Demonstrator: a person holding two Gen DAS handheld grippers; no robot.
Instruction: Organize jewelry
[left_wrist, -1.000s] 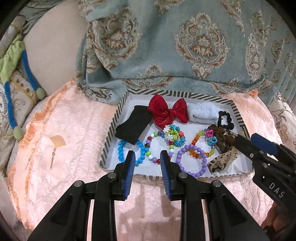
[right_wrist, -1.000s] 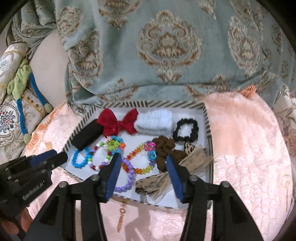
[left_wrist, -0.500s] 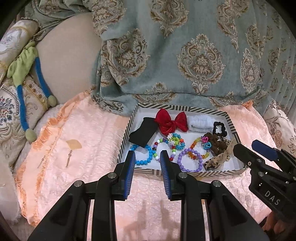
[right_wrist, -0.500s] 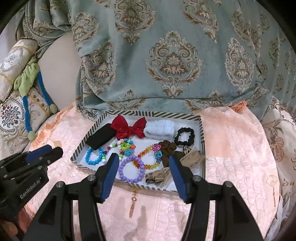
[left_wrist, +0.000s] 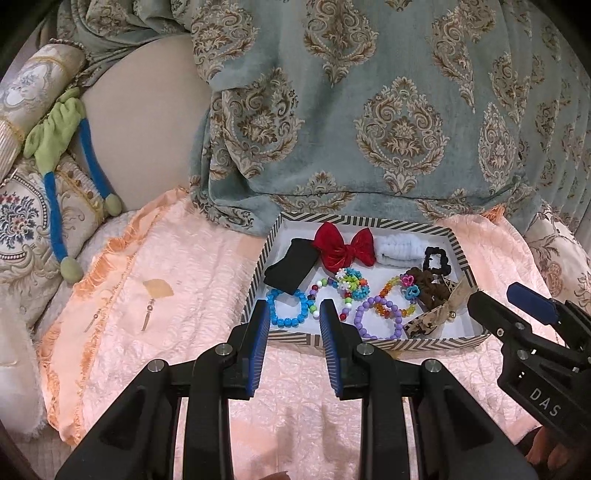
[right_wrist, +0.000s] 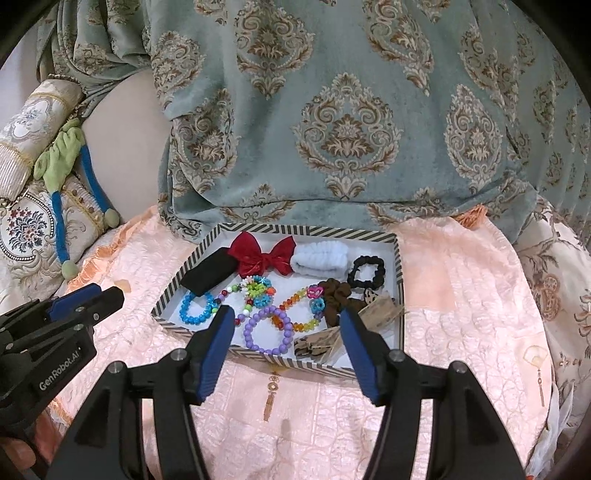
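Right wrist view: right tongs opening, empty, above the tray; left tongs nearly pressed together (holding nothing). Crowded bracelets could snag and lift together.

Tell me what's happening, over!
Left gripper empty, jaws narrowly apart. Right gripper empty, opening. Jewelry tray full, untouched. Nothing in the way.

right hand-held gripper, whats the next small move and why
Probably ease the right hand-held gripper forward and down toward the purple bead bracelet at the striped tray's near edge. Its jaws are opening with nothing between them, it hangs short of the tray, and that bracelet lies nearest, directly ahead.
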